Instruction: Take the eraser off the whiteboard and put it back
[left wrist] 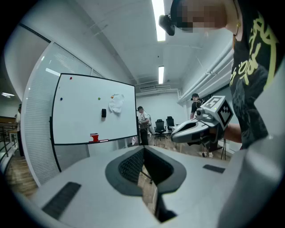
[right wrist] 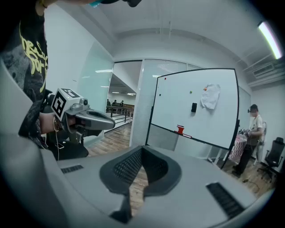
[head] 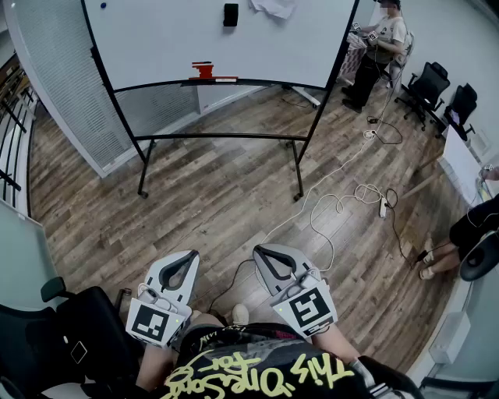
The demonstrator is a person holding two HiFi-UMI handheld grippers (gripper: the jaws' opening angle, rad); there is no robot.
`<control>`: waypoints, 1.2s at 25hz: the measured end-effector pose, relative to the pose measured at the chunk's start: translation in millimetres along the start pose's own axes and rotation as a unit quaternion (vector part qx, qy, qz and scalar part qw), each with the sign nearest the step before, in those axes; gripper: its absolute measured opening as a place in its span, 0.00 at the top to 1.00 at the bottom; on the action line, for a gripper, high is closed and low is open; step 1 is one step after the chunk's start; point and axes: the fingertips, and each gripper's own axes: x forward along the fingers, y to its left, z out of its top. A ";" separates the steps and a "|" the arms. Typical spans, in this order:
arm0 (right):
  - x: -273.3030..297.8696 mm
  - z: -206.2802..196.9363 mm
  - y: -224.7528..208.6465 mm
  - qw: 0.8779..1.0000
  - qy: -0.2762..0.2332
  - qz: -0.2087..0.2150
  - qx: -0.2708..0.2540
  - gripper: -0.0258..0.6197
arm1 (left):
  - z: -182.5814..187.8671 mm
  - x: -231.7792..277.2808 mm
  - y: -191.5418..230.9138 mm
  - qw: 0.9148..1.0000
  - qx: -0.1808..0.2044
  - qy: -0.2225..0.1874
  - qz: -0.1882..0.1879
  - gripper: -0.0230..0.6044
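Along the left edge of the head view, a black railing (head: 12, 117), and low in the corner a black chair (head: 54, 343). Next along, left tongs (head: 189, 255), held low over the wooden floor (head: 210, 195) close to the wearer's body. Jaws shut tip to tip, with nothing gripped and only floor visible through the loop behind the tips.

Well ahead, a whiteboard (head: 156, 39) on a black frame. High on its face, the black eraser (head: 231, 15), stuck upright and well apart from both tongs. Lower down, on the board's tray ledge, something small and red (head: 203, 70), possibly a marker holder, too small to tell. Just right of the eraser, a crumpled white sheet (head: 274, 7) at the board's top edge.

Down at the bottom again, between the two tools, the wearer's black shirt (head: 257, 374) with yellow lettering. Beside it, right tongs (head: 261, 251), near the left pair and about level with it, aimed toward the board, likewise fully closed and holding nothing.

Further right, a white cable (head: 337, 204) looping across the floor to a power strip (head: 383, 207). Past the board's right post, a standing person (head: 380, 47). Beyond, two black office chairs (head: 437, 86). At the right edge, another person's leg (head: 468, 226), partly cut off.
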 end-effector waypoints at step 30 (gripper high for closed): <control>14.1 4.1 -15.2 0.999 -0.028 -0.019 0.043 0.94 | -7.1 2.2 12.7 1.000 0.011 0.022 0.008 0.95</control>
